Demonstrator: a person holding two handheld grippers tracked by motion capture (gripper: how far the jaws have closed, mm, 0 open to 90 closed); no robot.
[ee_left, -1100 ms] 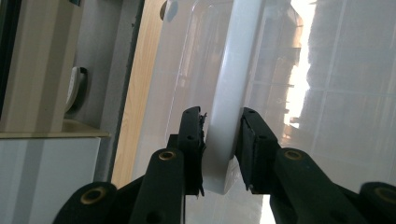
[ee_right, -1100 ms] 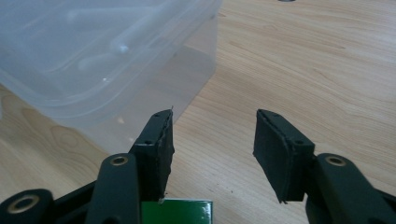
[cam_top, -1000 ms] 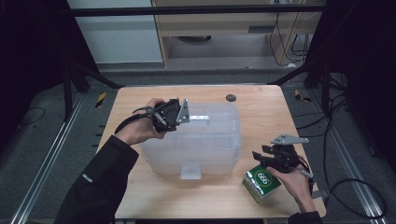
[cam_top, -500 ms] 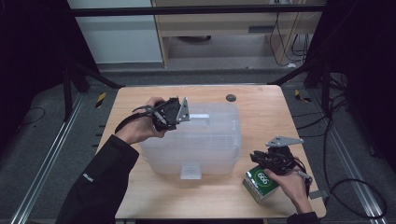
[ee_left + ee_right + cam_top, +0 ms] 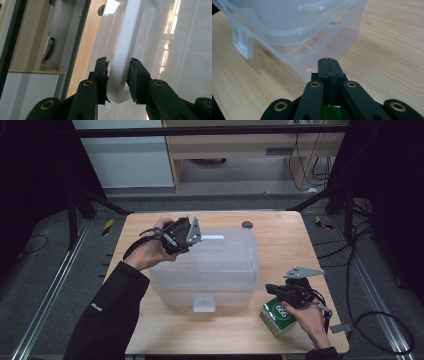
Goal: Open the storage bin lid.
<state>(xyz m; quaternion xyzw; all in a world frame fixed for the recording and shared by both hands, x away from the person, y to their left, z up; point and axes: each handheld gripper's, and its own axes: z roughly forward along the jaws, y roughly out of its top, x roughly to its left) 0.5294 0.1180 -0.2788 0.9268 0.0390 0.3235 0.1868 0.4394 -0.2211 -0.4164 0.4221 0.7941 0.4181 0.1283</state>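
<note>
A clear plastic storage box with its lid on stands mid-table. My left gripper reaches over the box's far left corner. Its jaws sit against both sides of the lid's white latch bar and have just eased open slightly, still pressing on it. My right gripper hovers at the front right, beside the box's right end and just above a green carton. Its jaws have just closed. The pads meet with nothing between them, and the carton peeks out beneath.
The box's front latch hangs down toward the near edge. A small dark round object lies on the wooden table behind the box. Bare wood runs along the right side and the front. Dark frame posts flank the table.
The right gripper's jaws have come together from partly open, staying above the green carton. The left hand and the box have stayed put.
</note>
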